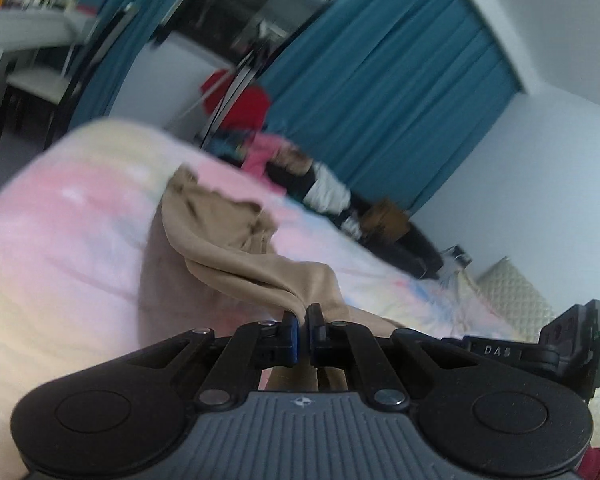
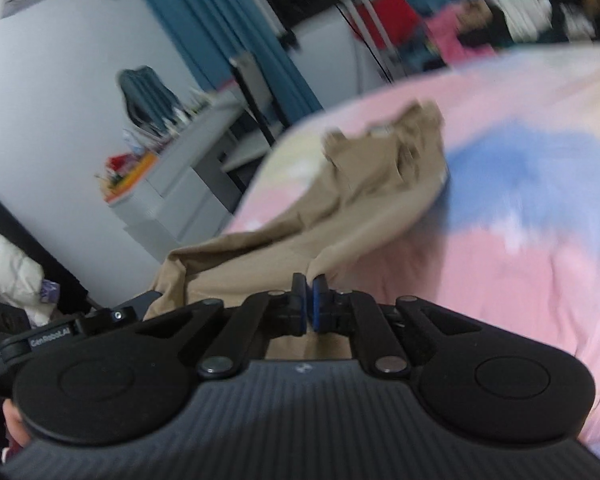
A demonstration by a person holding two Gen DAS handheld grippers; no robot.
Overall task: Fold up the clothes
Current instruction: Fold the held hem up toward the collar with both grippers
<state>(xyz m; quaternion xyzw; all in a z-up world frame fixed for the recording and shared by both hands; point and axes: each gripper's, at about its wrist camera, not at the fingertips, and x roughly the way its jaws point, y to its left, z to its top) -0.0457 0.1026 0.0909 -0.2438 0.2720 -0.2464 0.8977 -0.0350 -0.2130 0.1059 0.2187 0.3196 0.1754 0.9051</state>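
Trousers [image 1: 236, 248], tan, thin soft weave, lie rumpled on the bed [image 1: 60, 240] with the near end lifted to my tongs. Left gripper [image 1: 303, 320] is pinched tight on a bunched edge; cloth runs from it in a twisted ridge toward the far end. Right gripper [image 2: 309, 292] is closed down on another bit of the same edge, fabric sagging between the two. Looks like the lift-and-spread step, fold not yet made. Next move, my guess: pull the two grips apart to flatten the edge, then carry it over the far end. Limp stuff, will drape and crease easily. Quilt is puffy, pastel pink, blue, cream.
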